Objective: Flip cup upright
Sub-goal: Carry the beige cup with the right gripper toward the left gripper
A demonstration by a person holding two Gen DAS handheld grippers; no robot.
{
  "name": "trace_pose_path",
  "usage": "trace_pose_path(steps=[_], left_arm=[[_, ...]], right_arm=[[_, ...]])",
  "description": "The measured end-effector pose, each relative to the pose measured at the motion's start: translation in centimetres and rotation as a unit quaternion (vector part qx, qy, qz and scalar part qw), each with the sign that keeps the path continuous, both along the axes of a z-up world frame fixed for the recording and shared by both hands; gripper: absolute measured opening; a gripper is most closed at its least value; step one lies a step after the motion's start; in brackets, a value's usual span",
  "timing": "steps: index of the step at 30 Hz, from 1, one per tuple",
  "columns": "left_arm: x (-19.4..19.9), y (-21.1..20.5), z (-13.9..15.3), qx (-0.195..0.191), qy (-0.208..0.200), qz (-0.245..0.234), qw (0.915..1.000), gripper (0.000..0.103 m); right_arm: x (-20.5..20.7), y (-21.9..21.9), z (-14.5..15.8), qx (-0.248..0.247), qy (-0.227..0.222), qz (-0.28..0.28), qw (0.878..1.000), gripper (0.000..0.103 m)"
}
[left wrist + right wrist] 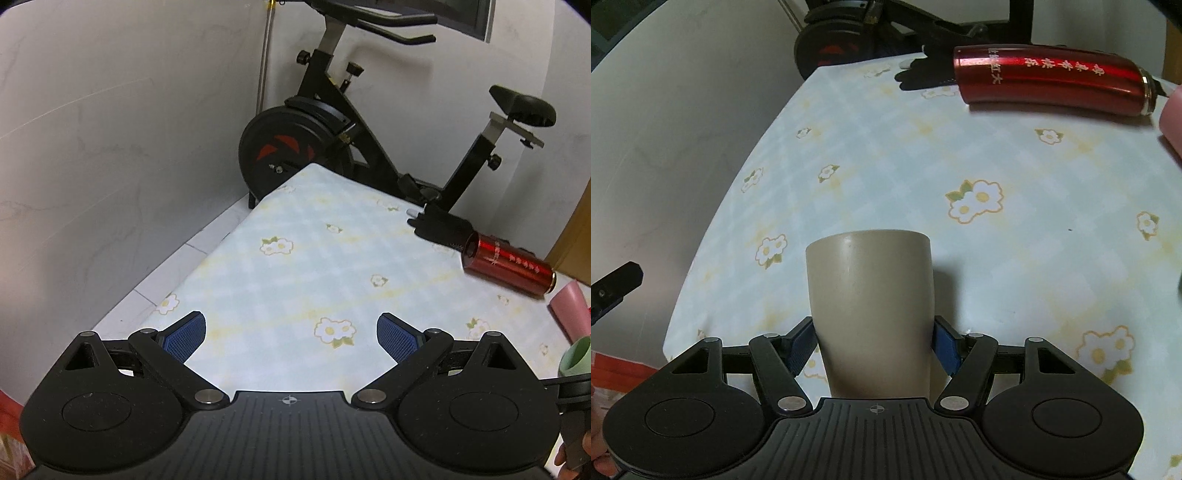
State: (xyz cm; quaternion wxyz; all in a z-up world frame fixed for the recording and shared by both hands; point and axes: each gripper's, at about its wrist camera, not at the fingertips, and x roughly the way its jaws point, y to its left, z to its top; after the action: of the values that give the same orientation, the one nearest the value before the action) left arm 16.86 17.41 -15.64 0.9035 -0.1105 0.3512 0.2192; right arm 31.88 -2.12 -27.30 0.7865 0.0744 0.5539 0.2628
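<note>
- The right gripper (pixel 873 345) has its blue fingers (pixel 802 345) clamped on the beige cup (pixel 870 306); the cup's near end is hidden behind the gripper body, so its rim cannot be seen.
- The left gripper (pixel 290 338) hangs over the flowered bench (pixel 314 266), fingers wide apart, nothing between them.
- A green cup (pixel 576 356) and a pink cup (pixel 570 314) are cut off at the frame edge.
- Farther off, a red flask (pixel 1049 79) lies on its side, a black glove (pixel 923 74) just beside it.
- An exercise bike (pixel 332 122) stands beyond the bench.

I'm in a room at home: my table (pixel 295 258) wears a flowered, checked cloth, an exercise bike (pixel 332 122) stands right behind the table against a plain white wall (pixel 110 129), and a red flask (pixel 1049 79) lies on the table's far side.
</note>
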Motion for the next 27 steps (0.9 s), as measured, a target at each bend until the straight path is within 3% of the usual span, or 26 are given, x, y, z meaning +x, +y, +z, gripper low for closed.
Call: trace_pose_path(steps=[11,22,27], left_arm=[[0.1,-0.6,0.0,0.009,0.012,-0.017,0.9997,0.1],[1.3,-2.8,-0.6,-0.014,0.022,-0.048,0.9985,0.1],[2.0,-4.1,-1.2,-0.039,0.023,-0.066,0.9968,0.1]], right_arm=[[-0.5,-0.2,-0.2,0.002,-0.025,-0.002,1.0,0.064],[-1.9,-1.2,1.9,-0.001,-0.07,0.01,0.997,0.063],[-3.0,-3.8,3.7,0.004,-0.109,-0.018,0.994,0.064]])
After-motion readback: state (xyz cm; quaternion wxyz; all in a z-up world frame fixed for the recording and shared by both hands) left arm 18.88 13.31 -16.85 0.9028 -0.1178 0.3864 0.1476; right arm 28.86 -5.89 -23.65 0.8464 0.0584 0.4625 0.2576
